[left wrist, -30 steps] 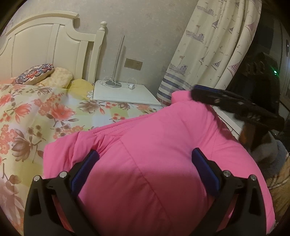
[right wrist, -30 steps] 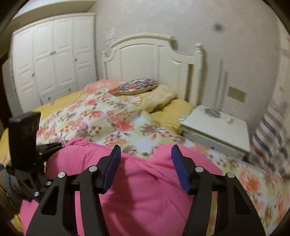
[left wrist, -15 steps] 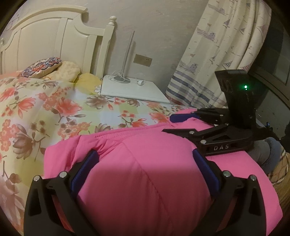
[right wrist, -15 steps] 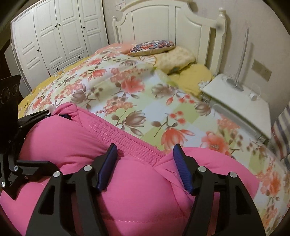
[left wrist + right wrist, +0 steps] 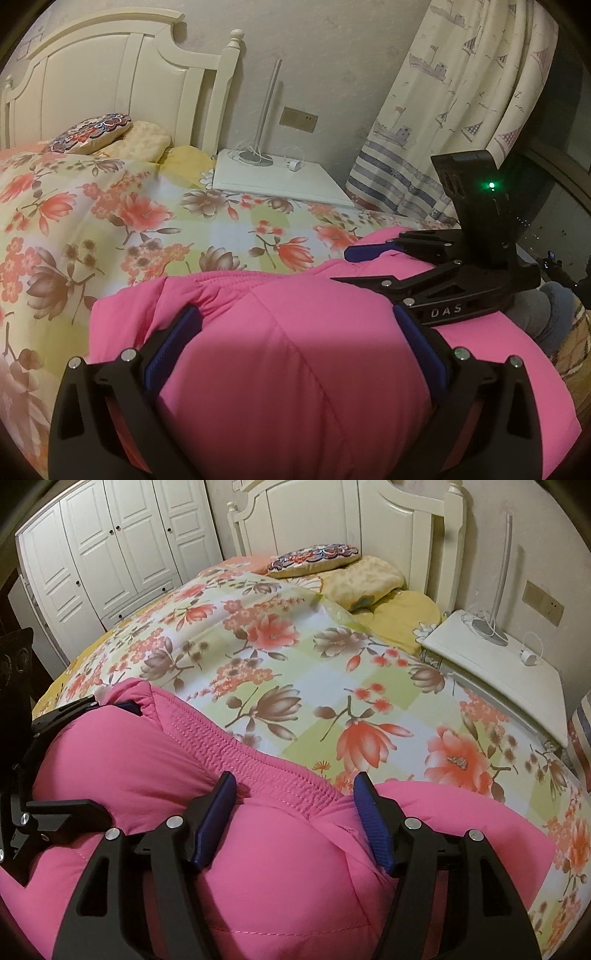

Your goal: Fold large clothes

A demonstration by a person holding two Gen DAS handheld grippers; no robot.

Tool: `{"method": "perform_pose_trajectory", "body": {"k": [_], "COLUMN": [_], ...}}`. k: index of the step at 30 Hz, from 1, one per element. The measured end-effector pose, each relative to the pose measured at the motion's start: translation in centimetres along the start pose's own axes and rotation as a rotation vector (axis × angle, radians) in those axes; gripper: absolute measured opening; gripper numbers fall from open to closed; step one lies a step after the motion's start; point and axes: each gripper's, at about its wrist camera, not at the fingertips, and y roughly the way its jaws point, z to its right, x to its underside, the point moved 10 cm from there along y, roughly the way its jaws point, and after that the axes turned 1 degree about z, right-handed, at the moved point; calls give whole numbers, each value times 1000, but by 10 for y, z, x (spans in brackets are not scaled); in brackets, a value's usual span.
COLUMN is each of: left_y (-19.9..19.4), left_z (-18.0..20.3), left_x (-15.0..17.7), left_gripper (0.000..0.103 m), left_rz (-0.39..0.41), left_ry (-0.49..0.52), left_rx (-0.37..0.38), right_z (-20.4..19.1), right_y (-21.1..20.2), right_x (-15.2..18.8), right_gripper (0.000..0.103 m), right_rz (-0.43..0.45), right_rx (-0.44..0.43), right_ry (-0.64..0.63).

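A puffy pink jacket (image 5: 295,387) lies bunched on the floral quilt (image 5: 110,221) at the near side of the bed. In the left wrist view my left gripper (image 5: 295,332) is shut on a thick bulge of it, blue pads pressing both sides. My right gripper (image 5: 345,266) sits just right of it, clamped over the jacket's far edge. From the right wrist view, the right gripper (image 5: 293,812) squeezes a fold of the jacket (image 5: 277,893) beside its elastic hem. The left gripper (image 5: 103,757) grips the jacket's left end.
White nightstand (image 5: 280,181) with a lamp base and cable stands right of the bed, before a sailboat curtain (image 5: 461,103). Pillows (image 5: 332,565) lie by the headboard (image 5: 351,513). White wardrobe (image 5: 103,554) stands beyond the bed's far side.
My right gripper has come down and tilted toward the bed, bringing its part of the pink jacket onto the quilt. The left gripper has barely moved and keeps its grip.
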Motion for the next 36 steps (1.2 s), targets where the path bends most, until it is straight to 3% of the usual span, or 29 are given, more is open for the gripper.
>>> {"method": "perform_pose_trajectory", "body": {"k": [8, 10, 12, 13, 17, 21, 25, 27, 29, 33, 36], "left_y": [4, 5, 0, -6, -51, -98, -109, -105, -103, -99, -111], "left_z": [2, 6, 9, 8, -7, -16, -18, -23, -31, -45, -42], "left_x": [5, 7, 8, 8, 9, 21, 52, 66, 74, 86, 92], "left_gripper": [101, 101, 101, 101, 101, 101, 101, 101, 101, 101, 101], "left_rz": [-43, -61, -74, -76, -40, 5, -28, -35, -18, -19, -17], "left_ry": [27, 58, 90, 99, 51, 37, 77, 58, 30, -62, -67], "left_rx": [-14, -19, -38, -67, -125, -158, -225, -227, -218, -157, -205], "right_z": [7, 12, 11, 8, -29, -67, -85, -88, -90, -92, -95], "right_y": [-1, -12, -39, -53, -122, -172, -158, -141, -133, -132, -148], "right_x": [2, 0, -4, -4, 15, 55, 85, 93, 93, 91, 98], "right_gripper": [68, 79, 86, 86, 86, 86, 86, 87, 87, 87, 87], "right_rz": [-23, -22, 7, 37, 174, 256, 222, 215, 248, 215, 200], "right_rx": [82, 163, 301, 317, 236, 191, 179, 148, 174, 201, 204], "right_ry": [10, -5, -25, -13, 46, 39, 56, 98, 86, 91, 132]}}
